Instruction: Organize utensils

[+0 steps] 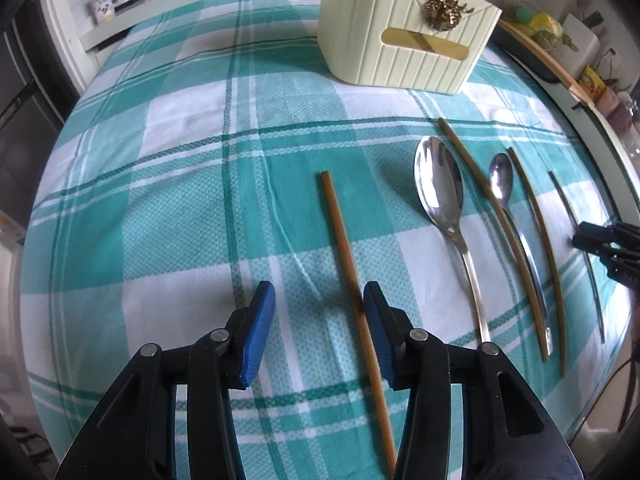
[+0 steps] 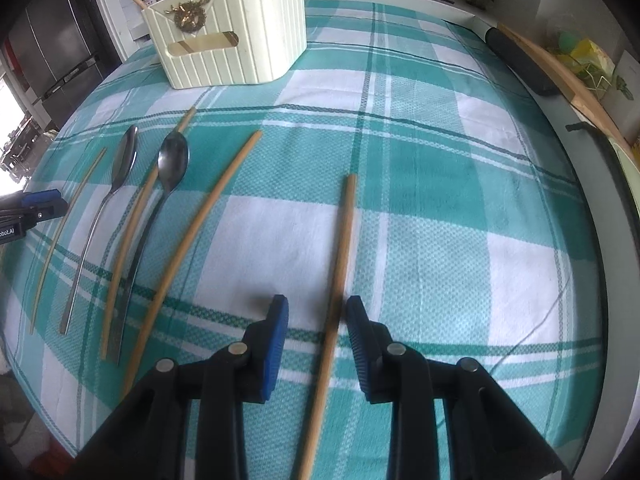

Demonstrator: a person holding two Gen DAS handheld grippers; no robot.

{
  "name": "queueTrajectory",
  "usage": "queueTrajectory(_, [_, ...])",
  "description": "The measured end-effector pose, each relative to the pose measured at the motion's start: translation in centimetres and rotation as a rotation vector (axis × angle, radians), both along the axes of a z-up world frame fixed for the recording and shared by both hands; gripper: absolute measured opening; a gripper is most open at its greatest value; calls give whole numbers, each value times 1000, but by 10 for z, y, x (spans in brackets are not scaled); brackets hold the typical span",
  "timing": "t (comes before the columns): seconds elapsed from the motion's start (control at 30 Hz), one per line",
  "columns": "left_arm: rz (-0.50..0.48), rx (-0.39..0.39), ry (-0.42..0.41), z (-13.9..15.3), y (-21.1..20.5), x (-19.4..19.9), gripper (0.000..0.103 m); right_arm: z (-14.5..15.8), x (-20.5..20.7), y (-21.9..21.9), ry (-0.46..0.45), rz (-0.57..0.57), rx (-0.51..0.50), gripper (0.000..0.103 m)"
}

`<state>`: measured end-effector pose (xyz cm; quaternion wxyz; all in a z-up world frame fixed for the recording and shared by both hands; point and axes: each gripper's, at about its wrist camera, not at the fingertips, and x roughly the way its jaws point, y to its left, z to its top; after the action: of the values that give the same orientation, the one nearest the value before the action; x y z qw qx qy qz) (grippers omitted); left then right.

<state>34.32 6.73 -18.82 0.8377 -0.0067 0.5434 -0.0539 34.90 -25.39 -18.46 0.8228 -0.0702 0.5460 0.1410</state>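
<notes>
Both grippers stand parted, each straddling its own chopstick on the checked cloth (image 1: pixel 180 128), neither pressing it. The left gripper (image 1: pixel 319 332) has the leftmost stick (image 1: pixel 344 248) lying close against its right pad (image 1: pixel 378 340); the right gripper (image 2: pixel 316 344) has the rightmost stick (image 2: pixel 340 264) between its pads, nearer the right one. Two spoons (image 1: pixel 444 196) and two more sticks lie between them, and the cream holder (image 1: pixel 404 36) stands at the far side. The step looks like pickup – next, each should centre on its stick, close, lift, and carry it to the holder
</notes>
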Motion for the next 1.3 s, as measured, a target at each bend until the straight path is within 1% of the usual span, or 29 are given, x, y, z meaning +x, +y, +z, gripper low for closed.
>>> queueTrajectory(0.03, [-1,10,-1,-1,-1,5,46,0,7,2,4,2,1,31])
queueTrajectory(0.1, [-8,32,3,0,-5,14,42,0,20,6,14,13,-1,31])
queueTrajectory(0.17, [-25,55,13,-1,-10,22,42,1,33,9,18,13,5,30])
queueTrajectory(0.2, [-31,66,14,-1,-12,26,39,0,39,10,24,10,1,29])
queueTrajectory(0.23, [-35,70,17,-1,-14,28,33,-1,44,11,26,4,2,29])
queueTrajectory(0.27, [-40,66,17,0,-16,30,18,-1,48,12,15,-2,-8,23])
queueTrajectory(0.3, [-45,56,22,0,-17,32,7,-1,52,13,6,-5,-18,11])
queueTrajectory(0.33, [-39,50,22,0,-17,33,6,-1,55,12,9,-11,-9,6])
queueTrajectory(0.37, [-27,45,15,2,-16,33,4,0,57,11,9,-26,3,6])
queueTrajectory(0.43, [-12,32,-6,6,-14,30,4,1,58,7,-2,-48,18,6])
queueTrajectory(0.53, [12,12,-67,24,-8,21,4,14,53,-1,-49,-68,79,6])
queueTrajectory(0.6, [23,1,-121,43,-4,11,4,30,45,-7,-96,-75,131,6])
queueTrajectory(0.7, [34,-12,-203,73,-1,-7,4,58,31,-14,-171,-73,181,6])
queueTrajectory(0.87, [41,-56,-306,114,3,-35,4,106,-3,-24,-299,-56,247,6])
queueTrajectory(1.03, [43,-114,-389,143,5,-63,4,148,-46,-31,-466,-36,255,6])
queueTrajectory(1.1, [45,-131,-416,150,6,-71,4,158,-59,-33,-525,-35,249,5])
queueTrajectory(1.2, [50,-136,-461,160,6,-81,4,168,-74,-32,-604,-31,242,5])
queueTrajectory(1.23, [48,-139,-470,163,5,-83,4,170,-77,-30,-617,-24,240,5])
queueTrajectory(1.3, [45,-141,-477,166,4,-85,4,169,-74,-25,-588,6,225,5])
